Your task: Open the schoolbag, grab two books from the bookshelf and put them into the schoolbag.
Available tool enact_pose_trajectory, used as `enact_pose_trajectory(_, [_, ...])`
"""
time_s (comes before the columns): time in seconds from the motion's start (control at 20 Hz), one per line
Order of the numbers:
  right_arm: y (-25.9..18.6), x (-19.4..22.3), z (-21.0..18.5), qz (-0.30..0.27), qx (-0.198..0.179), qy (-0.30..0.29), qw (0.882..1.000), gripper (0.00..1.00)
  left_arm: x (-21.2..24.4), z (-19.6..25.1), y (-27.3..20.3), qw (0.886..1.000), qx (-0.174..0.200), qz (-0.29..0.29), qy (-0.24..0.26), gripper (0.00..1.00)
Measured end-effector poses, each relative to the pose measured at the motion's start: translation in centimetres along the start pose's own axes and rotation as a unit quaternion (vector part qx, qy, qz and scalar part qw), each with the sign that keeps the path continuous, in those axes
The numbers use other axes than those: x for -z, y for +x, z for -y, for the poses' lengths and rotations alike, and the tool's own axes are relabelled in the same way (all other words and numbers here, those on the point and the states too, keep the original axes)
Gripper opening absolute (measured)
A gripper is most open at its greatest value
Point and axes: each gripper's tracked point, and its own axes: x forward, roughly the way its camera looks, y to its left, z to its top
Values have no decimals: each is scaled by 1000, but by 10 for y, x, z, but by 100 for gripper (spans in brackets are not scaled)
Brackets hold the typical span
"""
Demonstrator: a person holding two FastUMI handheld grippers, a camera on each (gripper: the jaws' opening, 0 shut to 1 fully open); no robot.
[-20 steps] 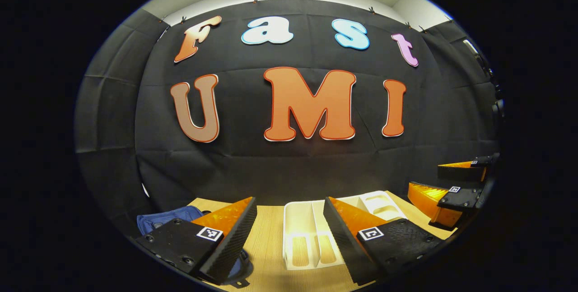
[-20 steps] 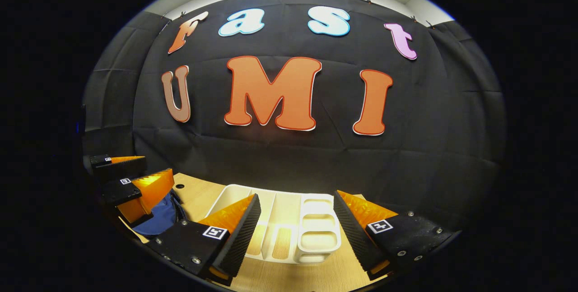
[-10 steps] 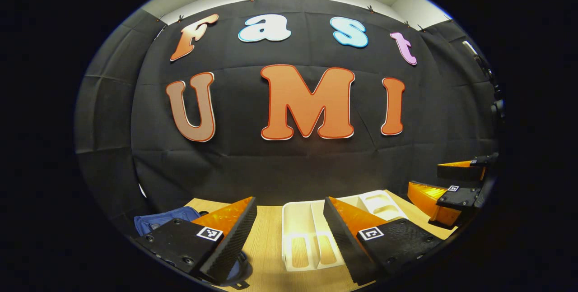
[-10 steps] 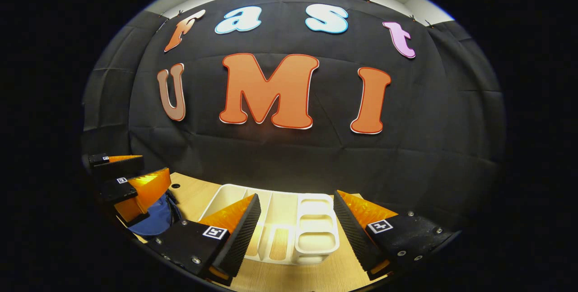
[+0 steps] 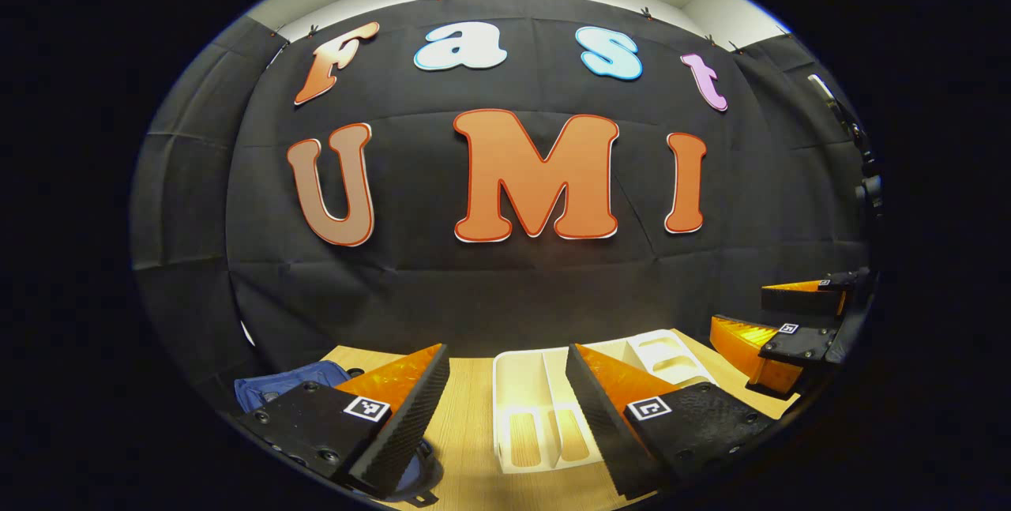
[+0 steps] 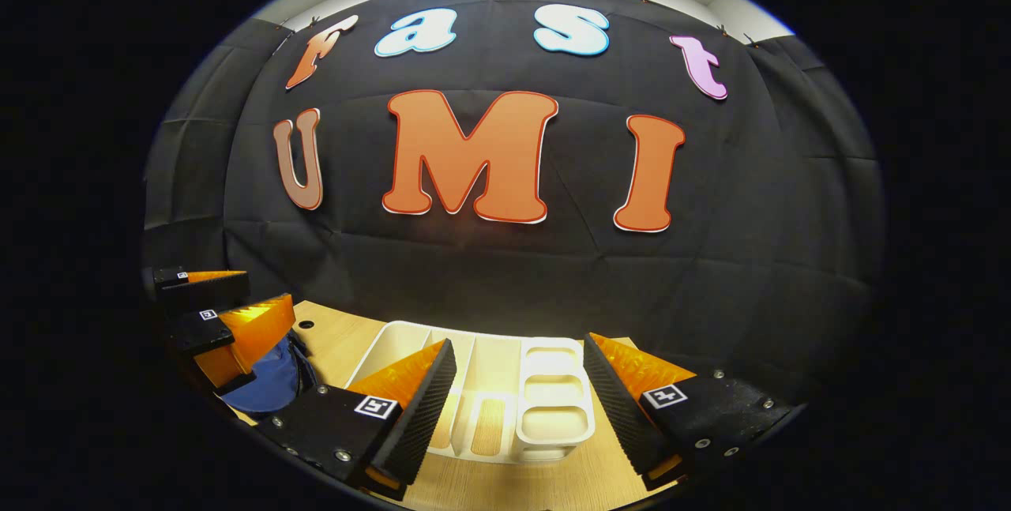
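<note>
wooden table (image 5: 466, 416), white bookshelf (image 5: 521, 392), blue schoolbag (image 5: 272, 386)

Ribbed gripper (image 5: 507, 365) wedges, square markers

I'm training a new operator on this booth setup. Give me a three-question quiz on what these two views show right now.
1. True or false: the left gripper is shut on the blue schoolbag.
2. Which thing lies on the wooden table ahead of both grippers? A) a white compartment rack B) a laptop C) a red bucket
3. Fill in: in the right gripper view, the schoolbag lies on the ____ side of the rack.

Key: 1. False: its jaws stand apart with nothing between them. 2. A; no books show in it. 3. Left. The right gripper is open too.
</note>
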Motion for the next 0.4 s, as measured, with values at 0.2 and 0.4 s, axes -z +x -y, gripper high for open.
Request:
enact_pose_trajectory(0.2, [-2,0,-2,0,0,-2,1000,97,3,2,-3,1000,2,-3,4,93])
enact_pose_trajectory(0.4, [-3,3,-6,-2,-5,-6,1000,97,8,3,-8,1000,4,-4,9,93])
